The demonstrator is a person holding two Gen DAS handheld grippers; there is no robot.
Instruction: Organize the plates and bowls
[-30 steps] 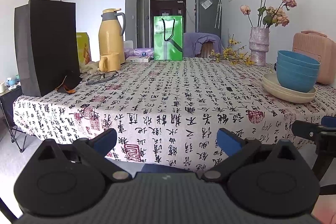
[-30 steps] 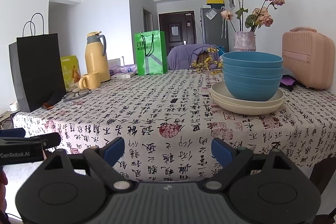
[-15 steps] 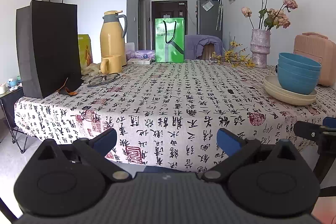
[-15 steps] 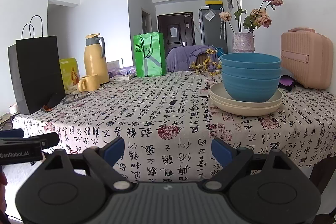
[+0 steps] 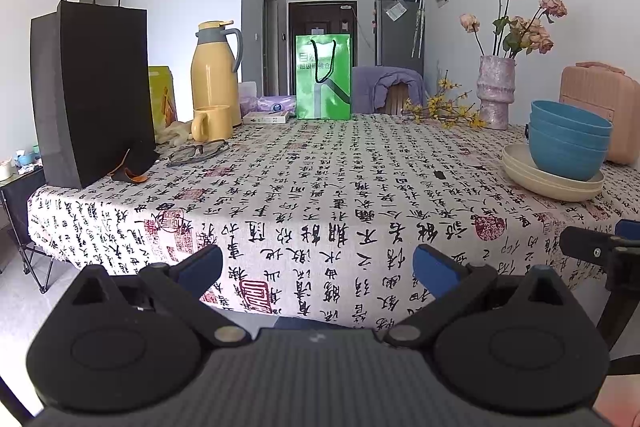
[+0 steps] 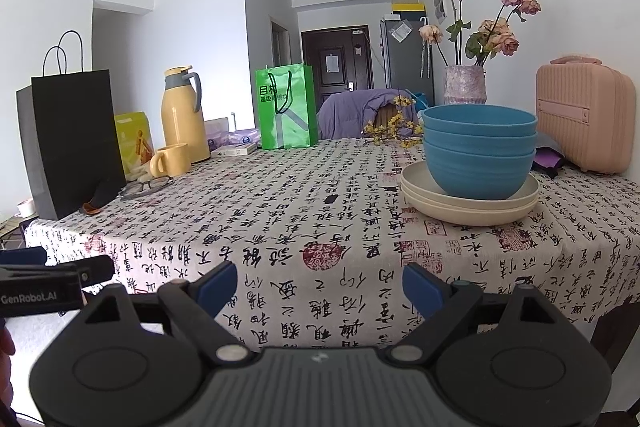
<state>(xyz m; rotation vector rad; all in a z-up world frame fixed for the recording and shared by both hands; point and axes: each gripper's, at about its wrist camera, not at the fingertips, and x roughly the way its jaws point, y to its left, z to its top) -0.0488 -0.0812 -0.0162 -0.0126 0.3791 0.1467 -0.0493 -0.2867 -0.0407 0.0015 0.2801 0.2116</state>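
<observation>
Since one second ago, both grippers have come a little closer to the table edge and sit slightly lower, so the table fills more of each view; the things on the table have not moved.

The left gripper (image 5: 316, 267) is released, its two blue fingertips wide apart and holding nothing, in front of the hanging edge of the tablecloth (image 5: 320, 195). The right gripper (image 6: 319, 281) is also released and empty, two blue fingertips spread, in front of the same cloth edge. Each gripper appears at the side of the other's view.

On the right part of the table stand three blue bowls (image 6: 479, 155), nested one inside the other. They rest on a stack of cream plates (image 6: 468, 205); I can count three rims, but I am not fully sure. This stack is near the front edge, well apart from both grippers.

Behind the stack is one pink case (image 6: 584, 115) and one vase (image 6: 466, 85) with dried roses. On the left side stand one black paper bag (image 5: 92, 91), one yellow thermos (image 5: 216, 75), one yellow mug (image 5: 212, 123) just beside it, and one pair of glasses (image 5: 198, 151) lying flat. One green bag (image 5: 323, 77) stands at the far edge
</observation>
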